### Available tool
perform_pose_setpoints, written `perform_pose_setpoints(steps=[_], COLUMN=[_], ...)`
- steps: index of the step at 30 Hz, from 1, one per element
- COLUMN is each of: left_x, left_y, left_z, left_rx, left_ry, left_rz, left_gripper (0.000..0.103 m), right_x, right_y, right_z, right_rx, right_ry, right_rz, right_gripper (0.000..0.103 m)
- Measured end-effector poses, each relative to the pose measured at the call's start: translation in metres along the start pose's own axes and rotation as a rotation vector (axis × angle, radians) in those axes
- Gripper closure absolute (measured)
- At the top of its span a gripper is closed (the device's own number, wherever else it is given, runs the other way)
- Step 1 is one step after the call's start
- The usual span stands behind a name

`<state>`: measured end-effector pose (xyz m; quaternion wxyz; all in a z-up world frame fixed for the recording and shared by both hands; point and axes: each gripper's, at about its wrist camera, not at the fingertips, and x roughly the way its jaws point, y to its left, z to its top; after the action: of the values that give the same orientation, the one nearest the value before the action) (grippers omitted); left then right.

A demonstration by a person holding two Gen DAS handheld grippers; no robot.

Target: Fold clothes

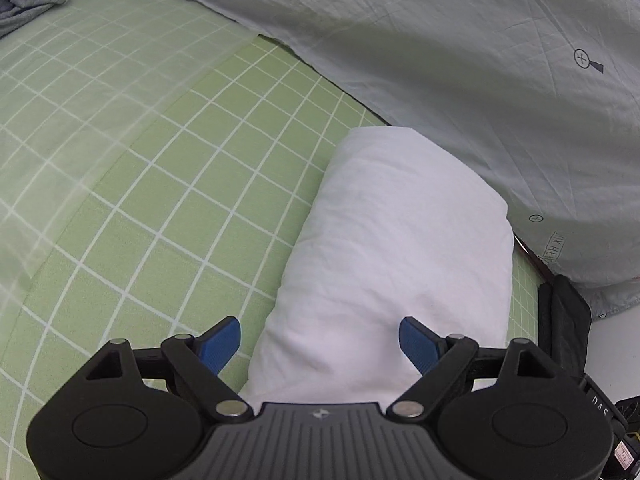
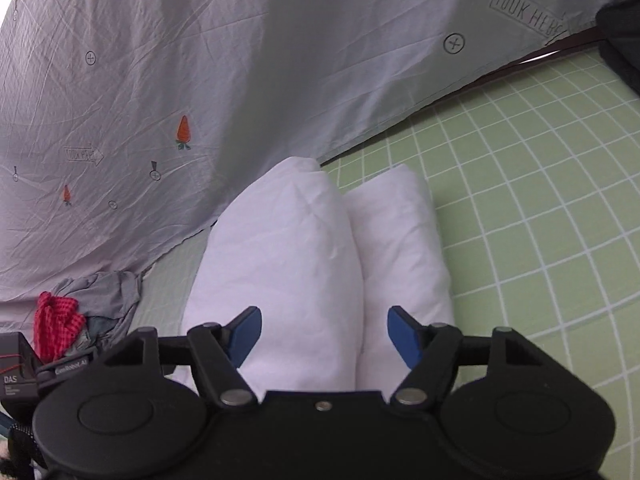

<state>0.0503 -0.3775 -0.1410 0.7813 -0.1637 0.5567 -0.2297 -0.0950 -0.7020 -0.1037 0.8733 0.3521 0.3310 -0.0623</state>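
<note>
**Inspector:** White garment (image 1: 384, 248), folded, lies between the fingers of both tools. Left gripper (image 1: 320, 346) stands wide, blue pads clear of the cloth on either side; it holds nothing.

**Clerk:** And the other?

**Inspector:** Right gripper (image 2: 325, 336) is parted less widely, pads (image 2: 404, 336) apart from the fabric, nothing clamped. From that side the white garment (image 2: 316, 264) shows as two plump lobes laid side by side, touching along a crease.

**Clerk:** Location?

**Inspector:** On the green checked sheet (image 1: 140, 184), just beside the edge of a pale carrot-print sheet (image 1: 460, 60).

**Clerk:** Progress?

**Inspector:** In my judgement this item is folded and released; it looks compact, soft, lightly wrinkled, edges rounded rather than sharp. A crumpled grey garment (image 2: 108, 296) and a red checked cloth (image 2: 56, 320) lie heaped nearby, unfolded. Work appears to remain there.
</note>
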Motion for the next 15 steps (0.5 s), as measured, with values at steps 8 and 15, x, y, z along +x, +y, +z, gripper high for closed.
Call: perform_pose_setpoints(steps=[8,15], left_x=[0.017,0.011], left_y=[0.006,-0.007], left_z=[-0.011,-0.008], left_rx=[-0.003,0.069], left_ry=[0.053,0.037], left_rz=[-0.017,-0.054], left_gripper=[0.016,0.016], right_x=[0.033,-0.016], right_y=[0.02,0.003], right_z=[-0.012,-0.008], right_rx=[-0.028,0.197], right_ry=[0.088,-0.039], right_rz=[0.036,0.226], right_gripper=[0.066,0.094])
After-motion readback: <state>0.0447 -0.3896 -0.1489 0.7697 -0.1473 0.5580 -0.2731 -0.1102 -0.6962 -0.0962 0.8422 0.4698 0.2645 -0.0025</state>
